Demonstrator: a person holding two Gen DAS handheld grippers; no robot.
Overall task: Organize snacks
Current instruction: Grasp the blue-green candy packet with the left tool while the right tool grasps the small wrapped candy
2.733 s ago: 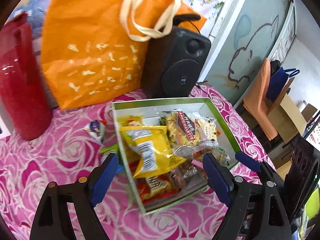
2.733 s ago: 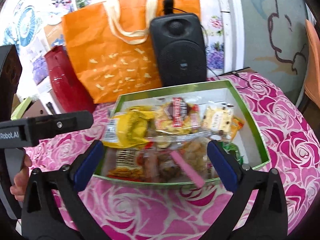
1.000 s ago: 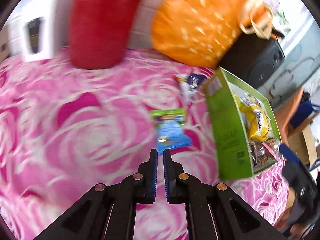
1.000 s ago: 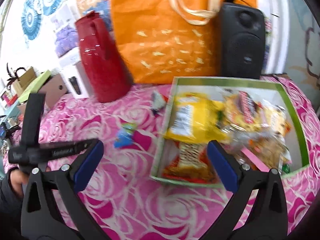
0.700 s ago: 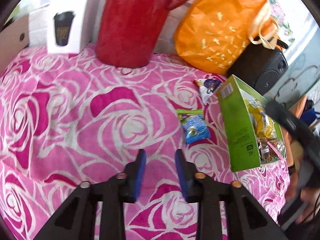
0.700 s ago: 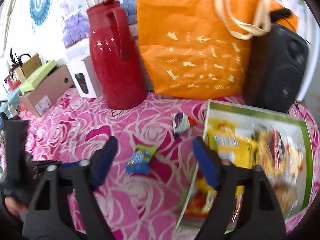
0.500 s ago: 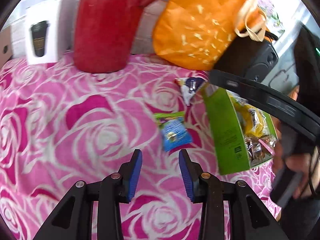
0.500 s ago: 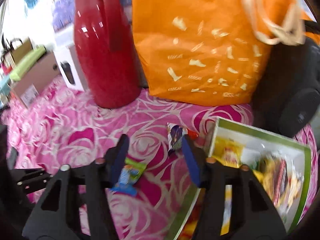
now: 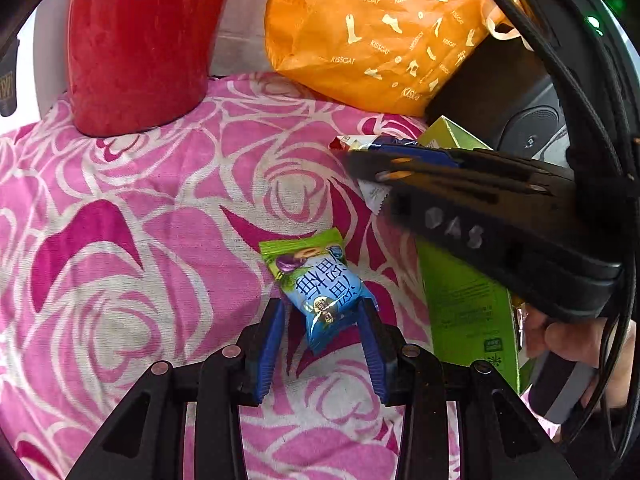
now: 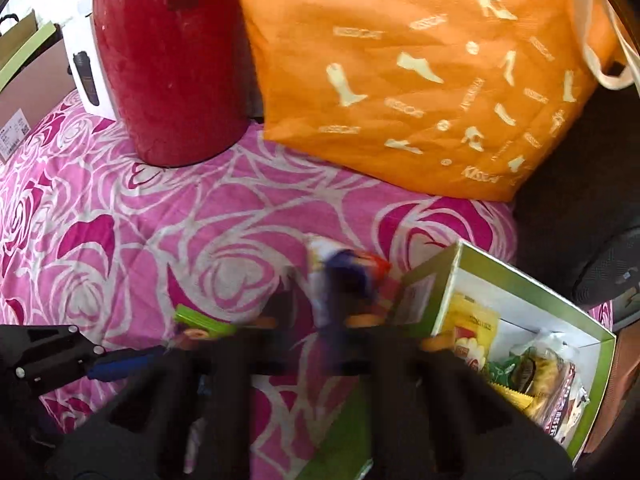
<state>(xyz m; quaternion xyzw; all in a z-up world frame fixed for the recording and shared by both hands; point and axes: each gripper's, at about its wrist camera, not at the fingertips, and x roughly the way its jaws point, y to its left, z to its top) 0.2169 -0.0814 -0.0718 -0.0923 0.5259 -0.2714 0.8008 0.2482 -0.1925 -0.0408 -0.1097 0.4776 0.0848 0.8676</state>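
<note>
While the left gripper [image 9: 322, 344] is straddling the blue packet [image 9: 324, 294] beside the box [image 9: 464, 300], fingers apart, it should be closing squarely; the right gripper [image 10: 320, 320] is blurring, its grip unclear.

Black plastic left gripper [image 9: 320, 340] with blue finger pads [image 9: 269, 344] and round metal rivets; black right gripper [image 9: 472, 216] at frame right trails black cables.

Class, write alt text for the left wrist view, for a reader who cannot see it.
The left tongs, open, straddle a blue and green snack packet lying on a pink rose-patterned cloth. The right tongs cross in front of a green snack box at right, with a red jug and an orange bag behind.
</note>
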